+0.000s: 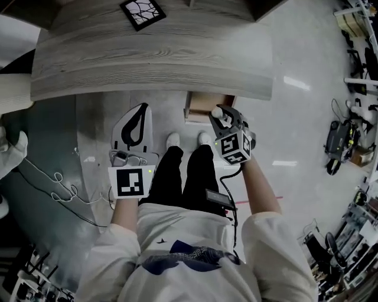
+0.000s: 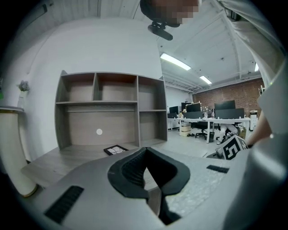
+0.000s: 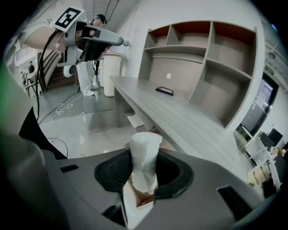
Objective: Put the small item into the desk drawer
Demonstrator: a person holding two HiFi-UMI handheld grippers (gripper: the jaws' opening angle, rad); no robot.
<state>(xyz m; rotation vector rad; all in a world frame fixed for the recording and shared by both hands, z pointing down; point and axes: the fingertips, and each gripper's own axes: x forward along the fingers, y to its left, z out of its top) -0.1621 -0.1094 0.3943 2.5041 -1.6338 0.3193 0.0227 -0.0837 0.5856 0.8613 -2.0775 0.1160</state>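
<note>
Below the front edge of the desk, the drawer stands pulled out, with its pale wooden inside facing up. The jaws of the right gripper are clamped on the small item, a white roll-like piece that stands between the pads and juts past their tips. The item hangs just in front of the desk and appears to be over the right part of the open drawer. The left gripper has its jaws closed tip to tip with nothing between them, and it is held in front of the desk further to the left.

The step in hand, as judged, is lowering the item into the drawer. To do it well, carry the item fully past the drawer's front wall and down close to the bottom before the jaws part. A release from higher up could let the roll bounce or topple out. The left gripper is best kept aside until the drawer needs pushing shut.

The visible part of the drawer is bare, and the part behind the right gripper is hidden. At the back of the desk, the shelf unit shows empty compartments. A black-framed tile lies on the desktop in front of it.
</note>
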